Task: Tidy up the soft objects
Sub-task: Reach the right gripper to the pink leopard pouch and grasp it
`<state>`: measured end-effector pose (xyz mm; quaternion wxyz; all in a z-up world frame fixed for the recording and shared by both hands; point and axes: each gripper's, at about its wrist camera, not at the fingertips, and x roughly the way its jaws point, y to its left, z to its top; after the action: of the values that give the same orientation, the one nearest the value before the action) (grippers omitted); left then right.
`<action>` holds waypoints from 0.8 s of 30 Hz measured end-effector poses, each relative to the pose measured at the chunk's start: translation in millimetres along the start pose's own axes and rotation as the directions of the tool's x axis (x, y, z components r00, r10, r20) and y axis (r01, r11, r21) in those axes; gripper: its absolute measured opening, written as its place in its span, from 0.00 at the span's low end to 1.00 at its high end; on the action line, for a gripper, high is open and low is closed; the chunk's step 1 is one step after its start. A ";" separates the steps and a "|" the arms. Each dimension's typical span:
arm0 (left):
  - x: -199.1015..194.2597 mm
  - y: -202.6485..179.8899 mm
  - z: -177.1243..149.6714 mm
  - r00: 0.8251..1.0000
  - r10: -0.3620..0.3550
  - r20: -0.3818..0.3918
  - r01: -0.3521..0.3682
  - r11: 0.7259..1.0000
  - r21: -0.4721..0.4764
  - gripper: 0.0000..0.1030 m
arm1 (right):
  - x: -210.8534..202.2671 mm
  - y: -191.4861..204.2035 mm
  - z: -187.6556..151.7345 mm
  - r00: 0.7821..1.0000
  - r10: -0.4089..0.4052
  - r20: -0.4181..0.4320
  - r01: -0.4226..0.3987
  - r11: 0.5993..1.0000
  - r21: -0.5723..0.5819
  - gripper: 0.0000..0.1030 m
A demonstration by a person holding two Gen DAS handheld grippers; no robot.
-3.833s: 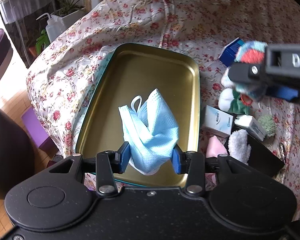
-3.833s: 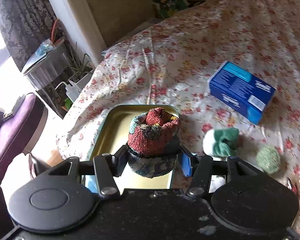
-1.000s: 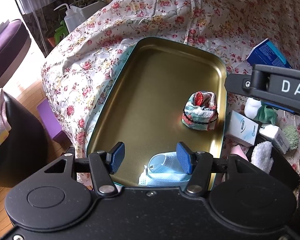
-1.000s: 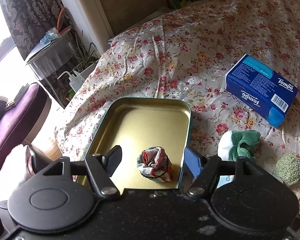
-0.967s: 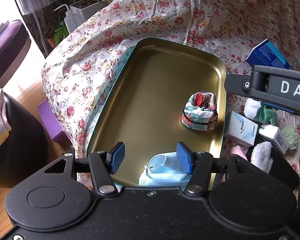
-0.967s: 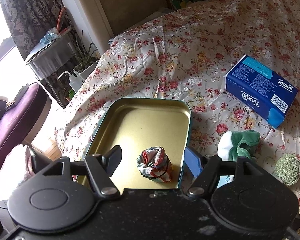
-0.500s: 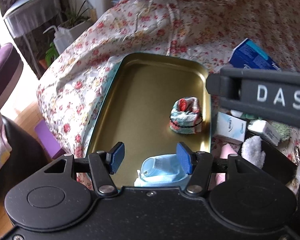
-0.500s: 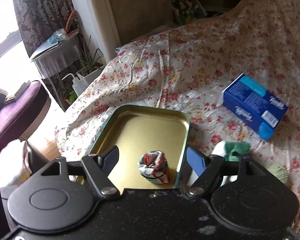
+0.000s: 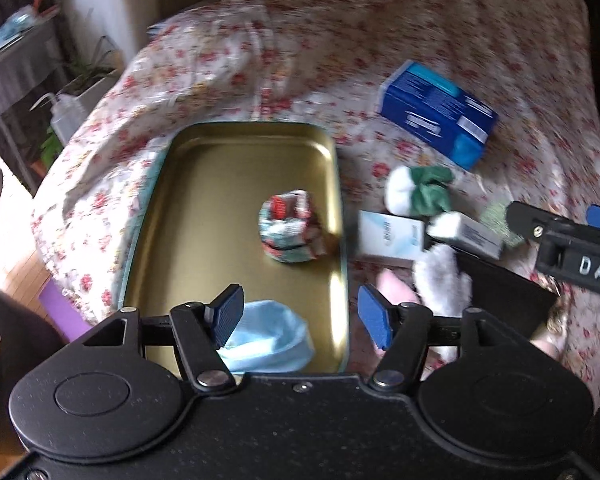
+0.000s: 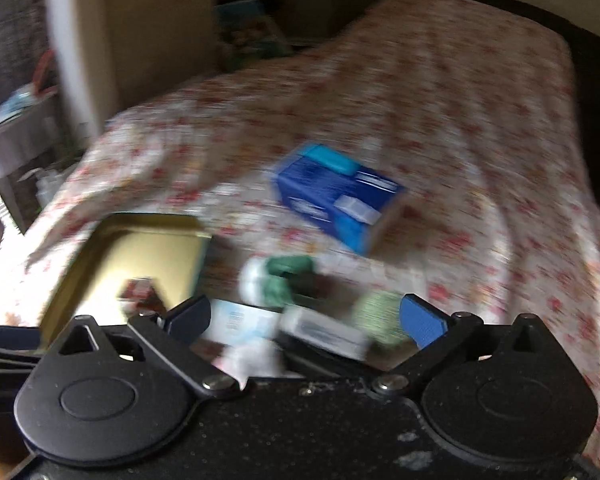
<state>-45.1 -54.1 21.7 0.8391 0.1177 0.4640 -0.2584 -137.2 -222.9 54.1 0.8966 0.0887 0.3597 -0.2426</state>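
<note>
A gold metal tray lies on the flowered bedspread. In it sit a rolled multicoloured sock and a light blue face mask at the near edge. My left gripper is open and empty, above the tray's near right corner. My right gripper is open and empty, to the right of the tray, over a white-and-green sock roll and a green fuzzy ball. The right wrist view is blurred. The right gripper's side shows in the left wrist view.
A blue tissue pack lies further back on the bed. Right of the tray are small white boxes, a white fluffy item, a pink item and a black tray. The bed's left edge drops to the floor.
Both grippers have let go of the mask and the sock, which now lie in the tray. Both views have swung right, toward the items beside the tray.
</note>
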 end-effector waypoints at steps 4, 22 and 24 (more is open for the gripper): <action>5.9 -21.3 -1.9 0.999 -0.042 -0.034 0.043 0.998 0.037 0.58 | 5.2 -39.4 -12.8 0.992 -0.126 -0.002 0.126 0.989 0.073 0.99; 31.6 -77.8 -3.1 0.984 -0.105 -0.144 0.119 0.988 0.095 0.59 | 59.0 -120.4 -38.6 0.945 -0.155 -0.288 0.243 0.922 0.301 0.97; 31.9 -78.1 -4.1 0.983 -0.104 -0.150 0.120 0.988 0.096 0.59 | 65.3 -123.5 -41.2 0.938 -0.139 -0.316 0.243 0.917 0.318 0.95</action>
<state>-76.5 -128.1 -4.0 0.7801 0.1535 0.5152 -0.3200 -182.9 -340.4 -18.9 0.7761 0.2458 0.4436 -0.3749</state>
